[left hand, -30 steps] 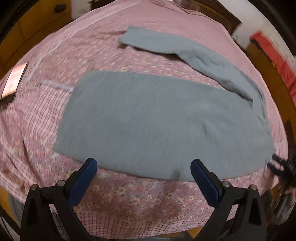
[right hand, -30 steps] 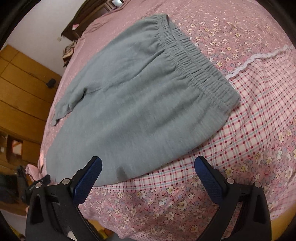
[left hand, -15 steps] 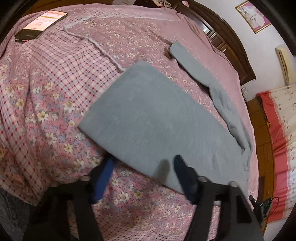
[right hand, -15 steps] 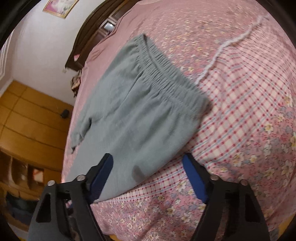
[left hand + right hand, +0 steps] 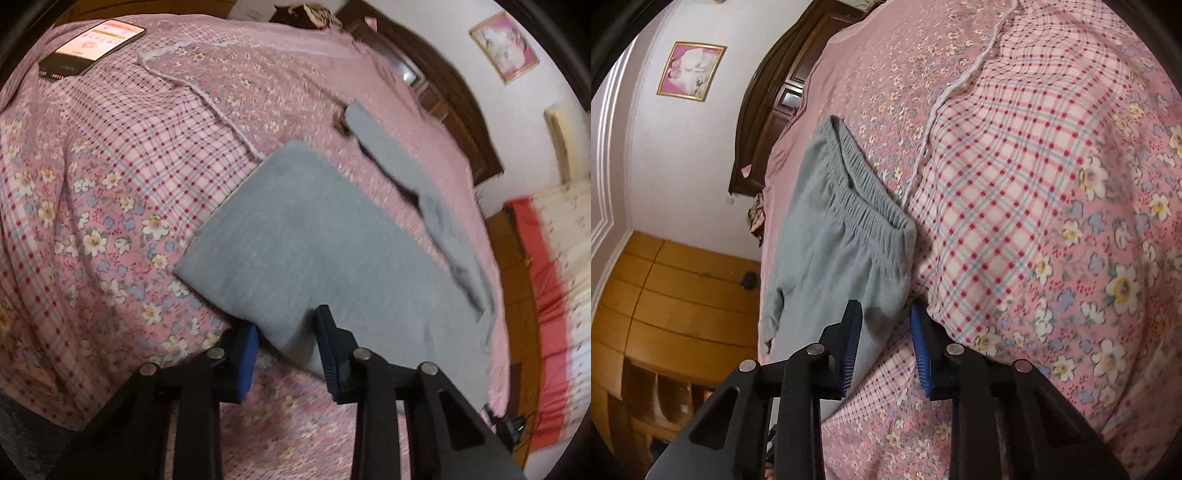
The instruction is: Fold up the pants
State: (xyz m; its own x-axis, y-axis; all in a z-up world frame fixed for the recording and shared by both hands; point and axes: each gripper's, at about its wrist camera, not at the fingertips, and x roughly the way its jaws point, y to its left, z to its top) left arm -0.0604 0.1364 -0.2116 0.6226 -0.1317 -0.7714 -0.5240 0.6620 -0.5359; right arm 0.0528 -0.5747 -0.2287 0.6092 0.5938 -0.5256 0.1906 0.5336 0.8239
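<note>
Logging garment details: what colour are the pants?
Plain grey-blue pants, no pattern; the right wrist view shows it best, with the gathered waistband.

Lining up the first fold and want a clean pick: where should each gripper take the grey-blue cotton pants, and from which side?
Grip the near long edge of the grey-blue cotton pants: left gripper near the leg hem, right gripper just below the gathered elastic waistband. Come in low from the bed's near side, one finger under the edge. The fabric lies flat there on the floral quilt.
</note>
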